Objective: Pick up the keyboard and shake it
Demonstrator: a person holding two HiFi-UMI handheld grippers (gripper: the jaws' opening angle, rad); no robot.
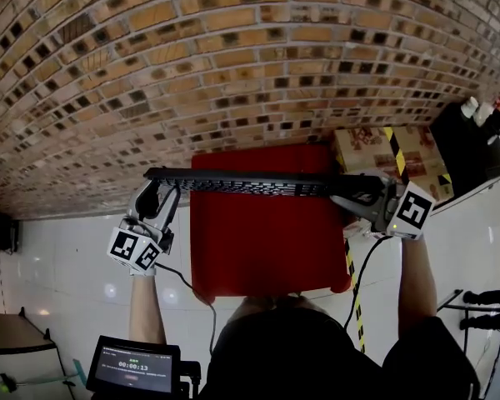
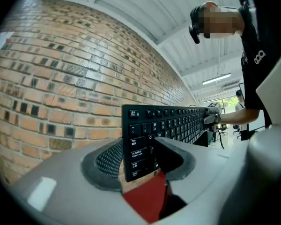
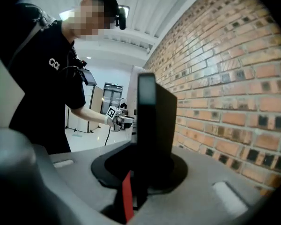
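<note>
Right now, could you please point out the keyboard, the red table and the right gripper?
keyboard (image 1: 258, 183): head view, middle of its long body.
red table (image 1: 267, 252): head view, bare top.
right gripper (image 1: 354, 197): head view, between its fingers, at the keyboard's end.

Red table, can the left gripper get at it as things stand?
Probably not: the left gripper is shut on the keyboard, held above the red table with the right gripper. It must let go first.

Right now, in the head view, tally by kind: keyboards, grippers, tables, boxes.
Black plastic keyboard: 1
Grey two-jaw grippers: 2, left gripper and right gripper, one clamped on each end of it
Red flat-topped table: 1
Brown cardboard box: 1
Total: 5
</note>
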